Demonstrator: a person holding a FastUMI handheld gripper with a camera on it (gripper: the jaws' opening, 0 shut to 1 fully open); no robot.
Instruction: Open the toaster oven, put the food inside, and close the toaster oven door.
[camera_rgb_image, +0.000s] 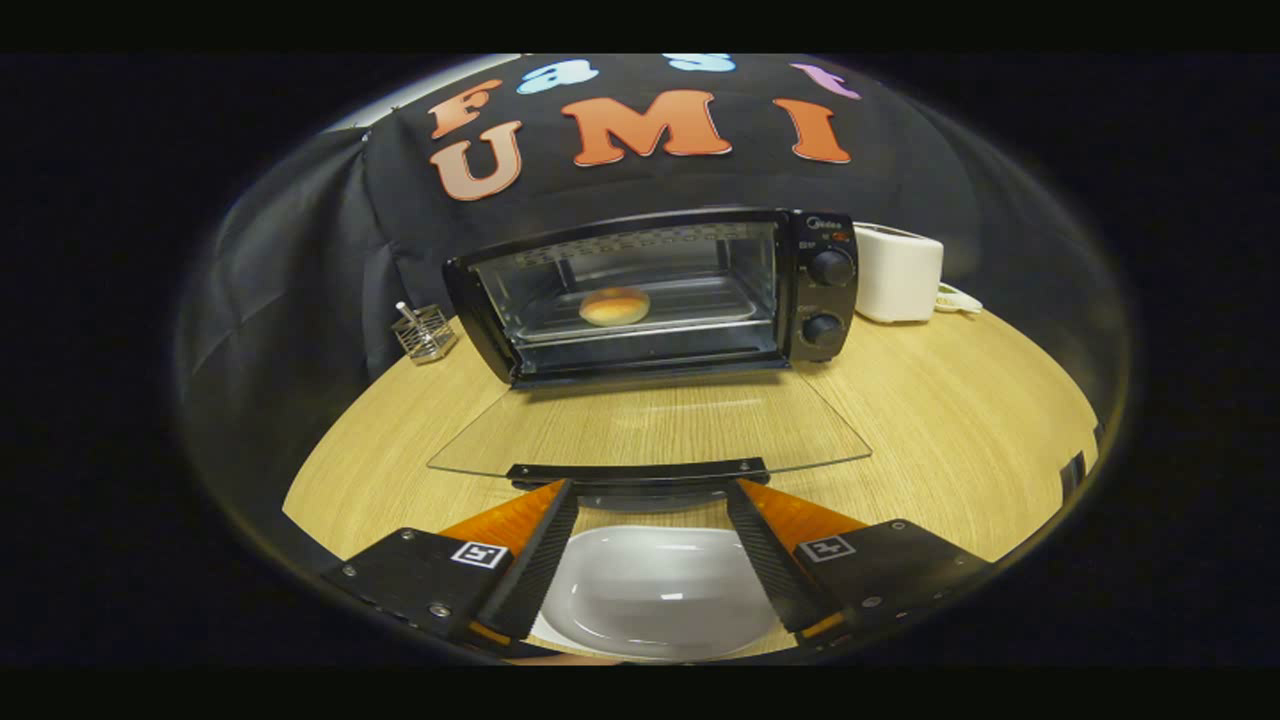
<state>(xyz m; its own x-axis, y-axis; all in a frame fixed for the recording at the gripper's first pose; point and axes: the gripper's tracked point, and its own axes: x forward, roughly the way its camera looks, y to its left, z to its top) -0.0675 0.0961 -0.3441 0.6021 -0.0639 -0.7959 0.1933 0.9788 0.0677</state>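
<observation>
Hovering claw (650, 495) open over plate (655, 590), oven door (650, 425) down ahead

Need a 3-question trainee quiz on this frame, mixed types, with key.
1. True or false: the oven door is shut.
2. Where is the bun? A) on the plate B) on the tray inside the oven C) in the wire basket
3. Fill in: the gripper fingers are ____, just short of the door handle, with the white plate showing between them.

Key: 1 false, the door lies open, flat over the table. 2 B. 3 open.
</observation>
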